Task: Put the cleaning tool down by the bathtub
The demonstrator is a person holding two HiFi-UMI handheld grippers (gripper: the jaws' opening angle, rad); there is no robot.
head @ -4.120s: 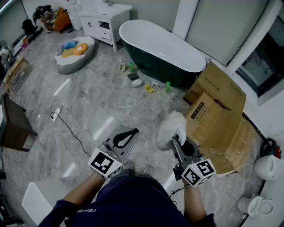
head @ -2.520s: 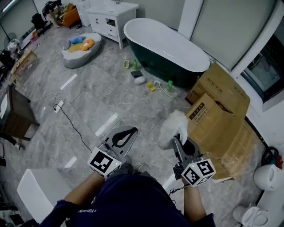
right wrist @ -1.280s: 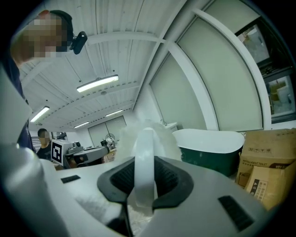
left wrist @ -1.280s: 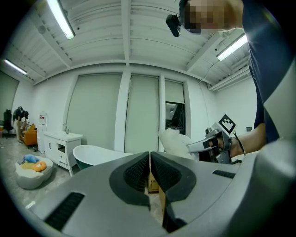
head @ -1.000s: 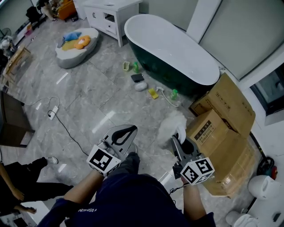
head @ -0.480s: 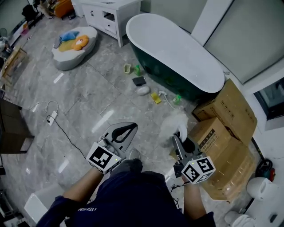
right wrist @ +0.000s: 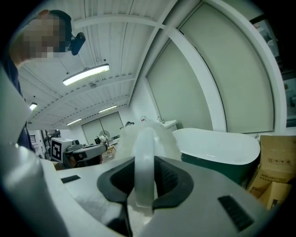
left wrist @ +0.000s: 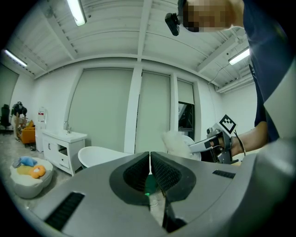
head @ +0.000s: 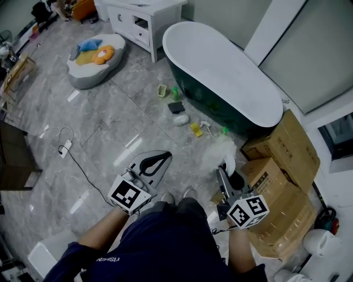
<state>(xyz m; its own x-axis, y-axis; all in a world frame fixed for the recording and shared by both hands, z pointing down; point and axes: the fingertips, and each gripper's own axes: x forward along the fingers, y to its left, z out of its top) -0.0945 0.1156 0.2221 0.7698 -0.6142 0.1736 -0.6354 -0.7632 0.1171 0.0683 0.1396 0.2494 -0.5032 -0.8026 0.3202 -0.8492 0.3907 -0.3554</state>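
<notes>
My right gripper (head: 225,168) is shut on the white handle (right wrist: 144,163) of a fluffy white cleaning tool (head: 219,152), whose head sticks up past the jaws. In the right gripper view the handle stands upright between the dark pads. The dark green bathtub (head: 220,71) with a white inside lies ahead on the grey floor, some way beyond the tool. My left gripper (head: 159,160) is held at the same height to the left, shut, with nothing in it. The left gripper view shows its jaws pressed together (left wrist: 150,159) and the tool (left wrist: 175,141) off to the right.
Cardboard boxes (head: 284,165) are stacked right of my right gripper. Small bottles, a yellow sponge (head: 196,130) and a dark pad (head: 176,107) lie on the floor along the tub. A white cabinet (head: 146,16), a pet bed (head: 91,58) and a cable (head: 62,148) are further left.
The bathtub and boxes have drawn nearer as the person walks forward. Both grippers keep their pose, and the tool stays in the right one. A person at lower left has left the view.
</notes>
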